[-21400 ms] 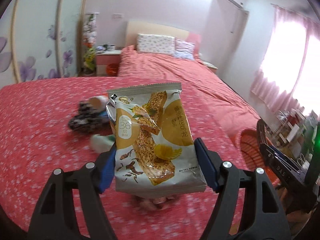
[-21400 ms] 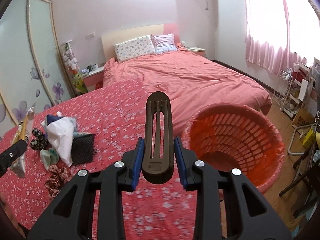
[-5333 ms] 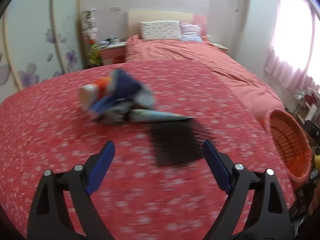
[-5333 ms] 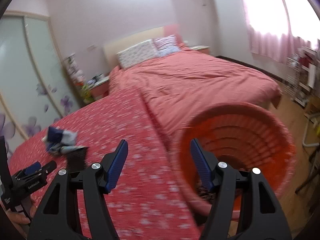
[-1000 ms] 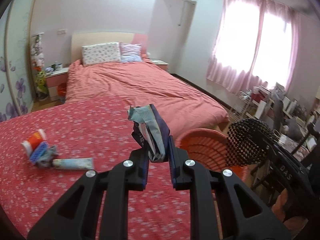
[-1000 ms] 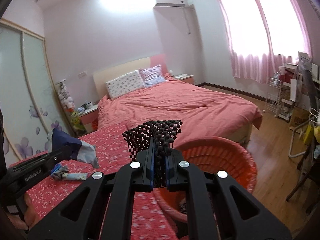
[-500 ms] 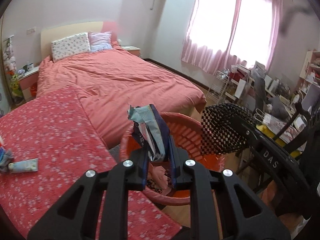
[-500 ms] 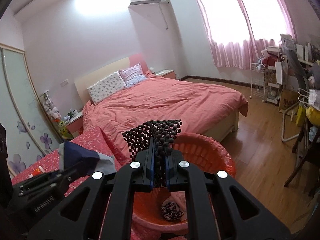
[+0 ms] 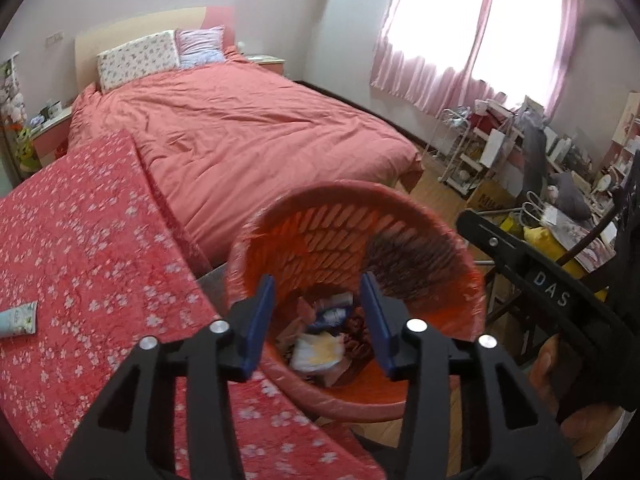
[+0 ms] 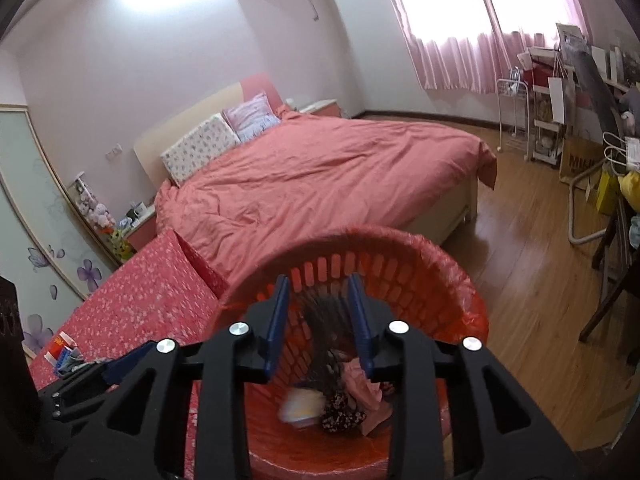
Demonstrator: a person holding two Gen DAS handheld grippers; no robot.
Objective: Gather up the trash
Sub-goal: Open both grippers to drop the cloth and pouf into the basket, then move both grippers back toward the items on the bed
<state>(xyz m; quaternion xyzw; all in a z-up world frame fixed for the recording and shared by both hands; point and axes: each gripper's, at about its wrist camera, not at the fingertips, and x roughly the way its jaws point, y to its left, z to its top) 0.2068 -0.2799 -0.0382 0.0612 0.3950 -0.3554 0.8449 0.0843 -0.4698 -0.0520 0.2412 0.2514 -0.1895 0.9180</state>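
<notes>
My left gripper (image 9: 318, 320) is open and empty over the orange basket (image 9: 420, 216), which holds several pieces of trash (image 9: 316, 350). My right gripper (image 10: 318, 322) is open above the same basket (image 10: 400, 240). A black checkered mesh piece (image 10: 320, 320) is blurred in mid-air between its fingers, falling into the basket; it also shows in the left wrist view (image 9: 416, 256). A pale tube (image 9: 18, 318) lies on the red floral cloth (image 9: 80, 240) at the left. A small pile with an orange-capped item (image 10: 60, 350) lies on the cloth in the right wrist view.
A bed with a pink cover (image 9: 240, 120) stands behind the basket. Shelves and clutter (image 9: 520, 160) fill the right side under the curtained window. A wooden floor (image 10: 540, 280) lies right of the basket. A chair and bags (image 10: 608, 184) stand at the far right.
Both grippers have opened over the basket. The crumpled blue wrapper has left my left gripper and the black mesh has left my right gripper and is dropping in.
</notes>
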